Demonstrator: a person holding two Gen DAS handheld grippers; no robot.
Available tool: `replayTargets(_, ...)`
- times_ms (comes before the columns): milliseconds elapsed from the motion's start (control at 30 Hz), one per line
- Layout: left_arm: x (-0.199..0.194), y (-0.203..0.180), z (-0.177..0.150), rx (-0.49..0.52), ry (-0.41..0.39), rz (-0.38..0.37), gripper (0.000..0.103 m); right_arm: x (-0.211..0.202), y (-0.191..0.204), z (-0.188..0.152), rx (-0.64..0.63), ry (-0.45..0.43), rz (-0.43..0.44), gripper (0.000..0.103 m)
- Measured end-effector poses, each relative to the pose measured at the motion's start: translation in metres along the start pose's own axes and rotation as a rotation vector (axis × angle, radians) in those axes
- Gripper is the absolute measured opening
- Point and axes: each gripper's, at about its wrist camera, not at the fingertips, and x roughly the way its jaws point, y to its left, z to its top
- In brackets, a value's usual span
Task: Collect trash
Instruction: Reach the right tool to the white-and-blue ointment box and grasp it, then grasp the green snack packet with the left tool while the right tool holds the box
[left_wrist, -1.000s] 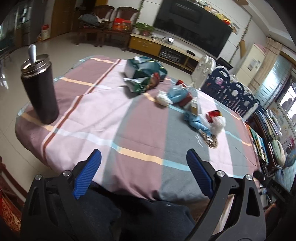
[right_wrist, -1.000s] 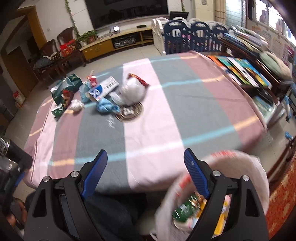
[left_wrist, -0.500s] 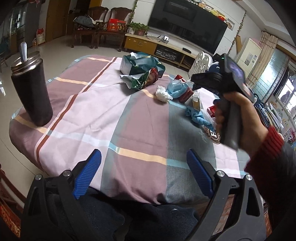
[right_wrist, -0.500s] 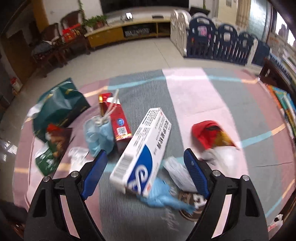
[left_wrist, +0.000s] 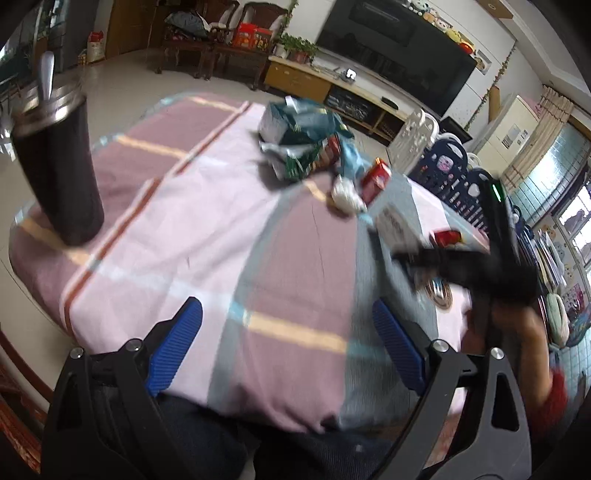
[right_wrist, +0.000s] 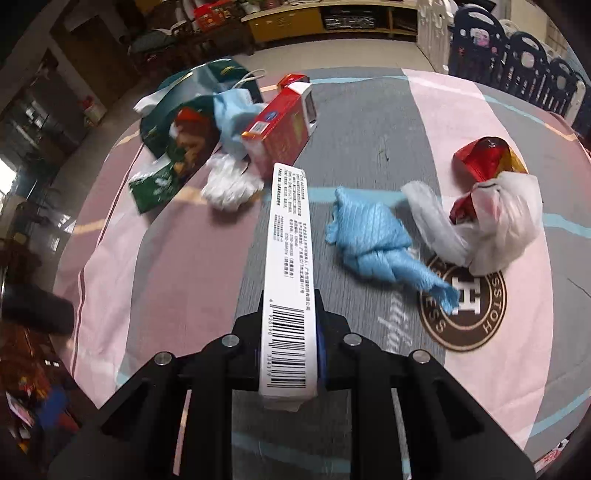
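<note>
A dark tumbler (left_wrist: 55, 173) with a spoon (left_wrist: 47, 75) in it stands on the striped tablecloth (left_wrist: 207, 236); a television (left_wrist: 391, 44) hangs above a low cabinet (left_wrist: 299, 75)

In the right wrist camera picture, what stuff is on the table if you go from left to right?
Green foil snack bag → crumpled white tissue → long white barcode box held in the right gripper → crumpled light-blue cloth → white plastic bag.
</note>
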Motion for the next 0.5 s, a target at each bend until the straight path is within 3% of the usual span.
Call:
replayTargets(100,0.018,-0.002,0.042,0.02,-0.052,0.022,0.092,-0.02,0.003,-0.026,-0.055,-0.025,0.008,0.022)
replayTargets(133,0.032,-0.001,0.06,0.009,-0.054,0.006,0.09,-0.027,0.004,-0.034,-0.074,-0.037,-0.009,0.021)
replayTargets(200,0.057,0.002,0.085,-0.017,-0.054,-0.026,0.074,-0.037,0.002,-0.049,-0.096,-0.056,-0.041,0.021)
replayTargets(267,0.089,0.0,0.108,-0.019,-0.034,-0.044,0.074,-0.041,-0.004,-0.058,-0.106,-0.067,-0.069,0.023)
replayTargets(300,0.103,-0.002,0.117,-0.016,-0.026,-0.05,0.074,-0.042,-0.007,-0.061,-0.106,-0.072,-0.081,0.028)
replayTargets(367,0.128,-0.008,0.13,-0.008,-0.015,-0.057,0.074,-0.043,-0.014,-0.069,-0.085,-0.075,-0.073,0.059)
replayTargets(433,0.153,-0.012,0.138,-0.015,0.017,-0.074,0.075,-0.044,-0.023,-0.071,-0.038,-0.085,-0.051,0.068)
replayTargets(500,0.171,-0.017,0.141,0.001,0.053,-0.058,0.074,-0.043,-0.028,-0.071,-0.002,-0.08,-0.029,0.069)
